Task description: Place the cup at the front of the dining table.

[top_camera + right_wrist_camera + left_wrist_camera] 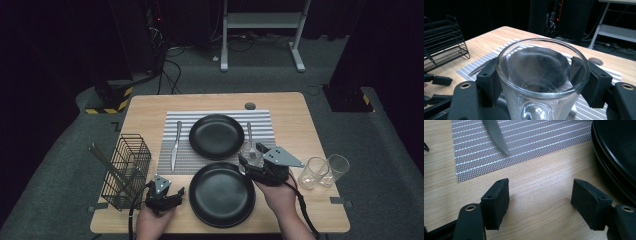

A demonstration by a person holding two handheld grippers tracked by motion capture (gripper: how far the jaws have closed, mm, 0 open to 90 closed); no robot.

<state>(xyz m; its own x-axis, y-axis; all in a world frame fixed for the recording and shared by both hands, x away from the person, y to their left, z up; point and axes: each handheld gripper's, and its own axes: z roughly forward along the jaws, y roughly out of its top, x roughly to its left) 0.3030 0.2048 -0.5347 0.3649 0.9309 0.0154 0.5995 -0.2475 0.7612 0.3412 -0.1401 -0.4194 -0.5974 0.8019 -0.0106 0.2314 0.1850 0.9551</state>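
Right gripper [252, 161], high view: it sits at 4 o'clock on the light wooden table [150, 112], its jaws clamped on a clear glass mug [251, 156]. The mug stands at the near right corner of the grey striped placemat [220, 117], just beyond the rim of the near round black plate [221, 194]. A second round black plate [216, 136] lies on the placemat at the table centre. A silver knife [175, 145] lies at 9 o'clock of that plate, a silver fork [250, 137] at 3 o'clock. Two clear drinking glasses [325, 171] stand at 3 o'clock of the right gripper, touching or nearly so. A black wire cutlery basket [127, 171] stands at 8 o'clock on the table. The left gripper [170, 196] rests at 7 o'clock, between basket and near plate, jaws wide and holding nothing.

Left gripper view: the left gripper [540, 200] has its pads spread over bare table, nothing between them. The knife tip [496, 136] lies on the placemat at 11 o'clock. The near black plate's rim [611, 170] is at 3 o'clock.

Right gripper view: the right gripper [536, 82] holds the mug [541, 75] upright, one pad against each side of its wall. The wire basket [445, 42] is at 9 o'clock.
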